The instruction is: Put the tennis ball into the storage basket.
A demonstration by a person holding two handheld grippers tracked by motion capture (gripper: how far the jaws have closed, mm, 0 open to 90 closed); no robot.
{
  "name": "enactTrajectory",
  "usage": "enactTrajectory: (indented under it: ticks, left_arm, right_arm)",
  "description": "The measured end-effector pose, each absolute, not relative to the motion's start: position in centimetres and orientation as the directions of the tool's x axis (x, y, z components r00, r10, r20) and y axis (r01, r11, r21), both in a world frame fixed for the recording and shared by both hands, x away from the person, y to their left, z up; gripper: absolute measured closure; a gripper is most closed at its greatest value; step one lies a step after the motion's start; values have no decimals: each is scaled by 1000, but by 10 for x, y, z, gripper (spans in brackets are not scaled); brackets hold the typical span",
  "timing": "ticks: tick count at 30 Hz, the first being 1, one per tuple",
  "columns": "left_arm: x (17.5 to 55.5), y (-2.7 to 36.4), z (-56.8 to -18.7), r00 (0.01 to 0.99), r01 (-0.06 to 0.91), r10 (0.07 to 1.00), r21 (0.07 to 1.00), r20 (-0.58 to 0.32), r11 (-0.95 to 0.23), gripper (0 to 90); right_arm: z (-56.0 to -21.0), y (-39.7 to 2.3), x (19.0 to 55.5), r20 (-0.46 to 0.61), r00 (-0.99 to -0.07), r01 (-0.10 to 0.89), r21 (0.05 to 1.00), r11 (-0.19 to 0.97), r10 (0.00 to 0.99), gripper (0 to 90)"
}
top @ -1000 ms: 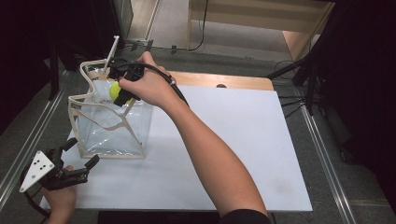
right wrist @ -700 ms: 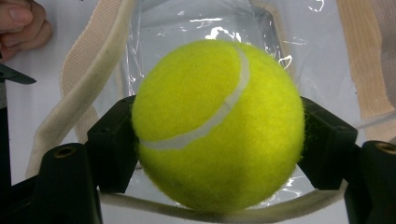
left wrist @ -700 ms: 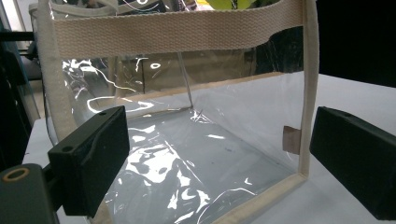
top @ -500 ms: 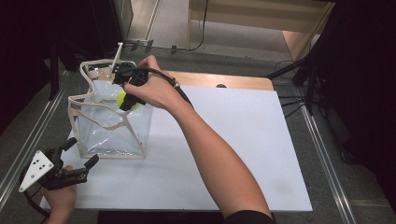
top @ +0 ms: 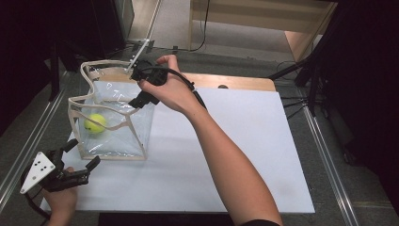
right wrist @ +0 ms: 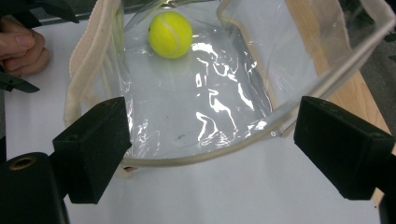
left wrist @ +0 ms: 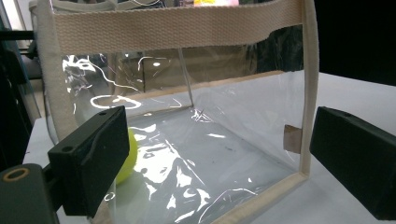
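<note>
Left gripper (top: 80, 155) is held at lower left, jaws spread and empty. Just right, a tennis ball (top: 95, 123) is seen inside the clear bag (top: 123, 136). Right gripper (top: 141, 87), upper centre-left, is held over the bag's rim, jaws parted.

We find the bag (top: 113, 117) on the table's (top: 244, 141) left part — ball (top: 95, 123) inside, lower left. Right gripper (top: 143, 87) above the bag's upper-right rim; left gripper (top: 80, 157) at the frame's lower left.
</note>
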State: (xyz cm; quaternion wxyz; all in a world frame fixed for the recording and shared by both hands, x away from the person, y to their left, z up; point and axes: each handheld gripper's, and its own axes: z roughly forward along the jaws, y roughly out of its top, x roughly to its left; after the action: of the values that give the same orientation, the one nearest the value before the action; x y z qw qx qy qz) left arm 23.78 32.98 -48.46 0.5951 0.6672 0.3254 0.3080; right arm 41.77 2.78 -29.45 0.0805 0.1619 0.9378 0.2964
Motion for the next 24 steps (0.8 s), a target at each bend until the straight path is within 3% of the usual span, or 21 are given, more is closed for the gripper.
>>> enactTrajectory:
  ticks: [8, 24]
  left_arm:
    - [238, 329, -485, 599, 69, 801, 994, 27, -85, 54]
    - [238, 328, -485, 600, 68, 799, 993, 36, -96, 54]
  right_arm:
    - [-293, 7, 413, -52, -919, 276, 624, 731, 391, 97]
    - [-318, -21, 404, -52, -910, 302, 599, 742, 412, 92]
